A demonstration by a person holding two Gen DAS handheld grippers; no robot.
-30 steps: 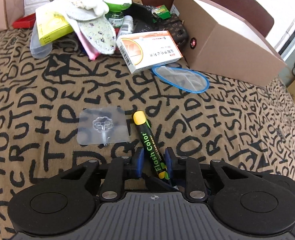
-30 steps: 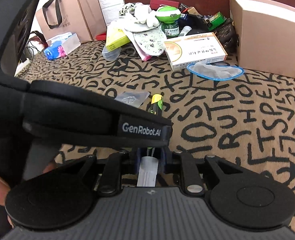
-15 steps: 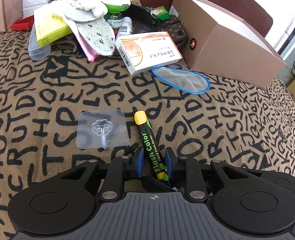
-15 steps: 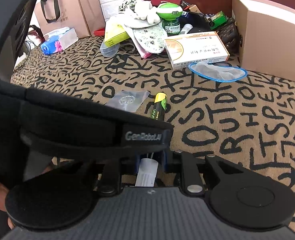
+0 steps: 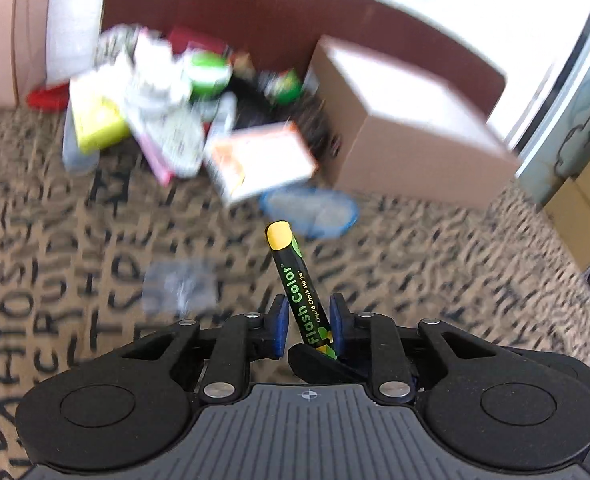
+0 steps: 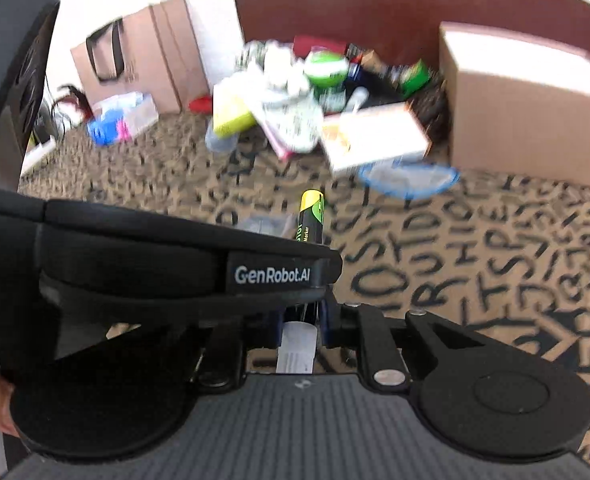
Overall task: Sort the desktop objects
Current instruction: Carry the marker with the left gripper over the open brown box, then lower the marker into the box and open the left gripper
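While both grippers are clamping the black, yellow-capped plastic chalk marker (image 5: 295,280), left gripper (image 5: 306,322) and right gripper (image 6: 299,320) are lifting it clear of the lettered cloth (image 5: 435,264); next, carrying it to its sorting spot, perhaps the brown cardboard box (image 5: 407,136).

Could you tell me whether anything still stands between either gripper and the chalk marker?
Nothing visible does. The left gripper already has the chalk marker between its blue pads, and the right gripper sits at the marker's near end, around its white cap.

Right claw (image 6: 299,322) clamps the marker's (image 6: 311,216) white end — left claw's body crosses it.
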